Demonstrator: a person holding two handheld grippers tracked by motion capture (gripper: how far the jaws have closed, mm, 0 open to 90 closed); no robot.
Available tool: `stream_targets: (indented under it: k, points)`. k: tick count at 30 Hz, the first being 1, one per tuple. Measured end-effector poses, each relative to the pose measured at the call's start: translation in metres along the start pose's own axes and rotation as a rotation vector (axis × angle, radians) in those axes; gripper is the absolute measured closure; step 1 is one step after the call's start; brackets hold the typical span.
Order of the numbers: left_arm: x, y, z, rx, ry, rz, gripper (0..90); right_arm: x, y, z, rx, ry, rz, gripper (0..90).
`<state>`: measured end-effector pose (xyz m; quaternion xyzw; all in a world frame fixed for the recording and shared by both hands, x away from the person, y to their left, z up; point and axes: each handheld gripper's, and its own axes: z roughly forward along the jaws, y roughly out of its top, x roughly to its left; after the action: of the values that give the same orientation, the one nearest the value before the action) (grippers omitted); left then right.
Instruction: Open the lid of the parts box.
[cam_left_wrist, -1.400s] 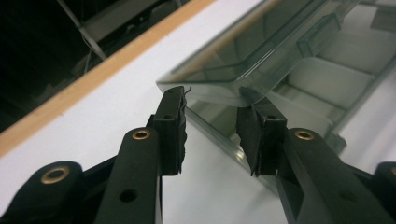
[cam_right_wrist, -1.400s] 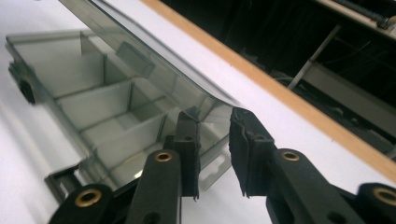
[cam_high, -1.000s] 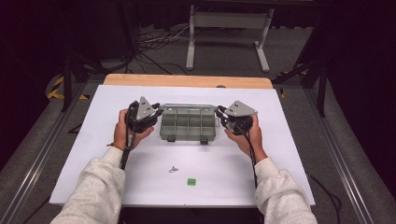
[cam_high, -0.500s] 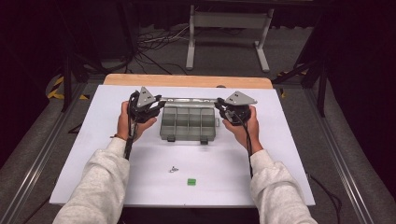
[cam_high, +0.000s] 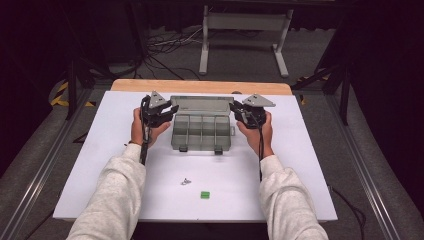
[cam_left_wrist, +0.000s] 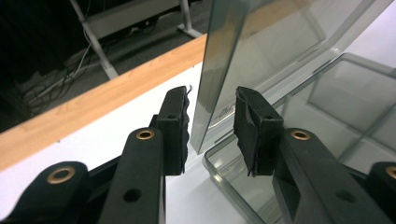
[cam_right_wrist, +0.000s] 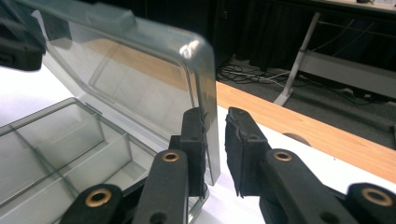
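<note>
- Compartment box (cam_high: 201, 132): clear plastic organiser sitting at the centre of the white tabletop (cam_high: 310, 165), its lid (cam_high: 200, 104) raised toward 12 o'clock.
- Left gripper (cam_high: 167, 111): at the lid's 9 o'clock edge; its fingers (cam_left_wrist: 175, 128) have just been opening and straddle the lid edge (cam_left_wrist: 219, 84) with a gap on both sides, no pad pressing.
- Right gripper (cam_high: 238, 111): at the 3 o'clock edge; fingers (cam_right_wrist: 194, 140) stand around the lid corner (cam_right_wrist: 205, 93), the inner pad touching, the outer just clear.
- Step in hand, judged: letting go of the opened lid.
- Next move: backing both grippers outward without dragging the lid.
- Small metal part (cam_high: 186, 181) and green piece (cam_high: 204, 194): lying at 6 o'clock, well apart from the box.
</note>
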<state>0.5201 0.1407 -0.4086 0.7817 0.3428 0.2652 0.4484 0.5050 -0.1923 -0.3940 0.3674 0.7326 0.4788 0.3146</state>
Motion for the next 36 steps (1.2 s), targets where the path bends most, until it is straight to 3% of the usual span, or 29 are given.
stream_targets:
  k: [8, 11, 16, 20, 24, 25, 28, 36]
  points:
    - [0.003, -0.009, 0.017, 0.042, -0.009, -0.030, 67.8, 0.003, -0.006, 0.015, 0.039, -0.028, 0.006, 79.6]
    - [0.006, -0.012, 0.021, 0.055, -0.005, -0.041, 70.7, 0.002, -0.011, 0.021, 0.045, -0.033, 0.031, 80.3]
    - [0.006, -0.016, 0.029, 0.083, -0.005, -0.067, 72.2, 0.003, -0.018, 0.033, 0.104, -0.054, 0.006, 80.9]
    - [0.006, -0.017, 0.034, 0.096, 0.006, -0.066, 72.6, 0.003, -0.020, 0.036, 0.113, -0.059, 0.015, 80.9]
    - [0.007, -0.017, 0.038, 0.100, 0.009, -0.093, 73.7, 0.003, -0.024, 0.042, 0.132, -0.069, 0.018, 81.2]
    - [0.008, -0.017, 0.038, 0.098, 0.012, -0.088, 73.9, 0.003, -0.025, 0.043, 0.130, -0.070, 0.024, 81.1]
    - [0.009, -0.019, 0.041, 0.092, 0.001, -0.142, 75.0, 0.002, -0.029, 0.046, 0.135, -0.068, 0.047, 81.0]
    - [0.010, -0.017, 0.041, 0.113, -0.005, -0.154, 75.7, 0.000, -0.033, 0.051, 0.145, -0.056, 0.105, 81.1]
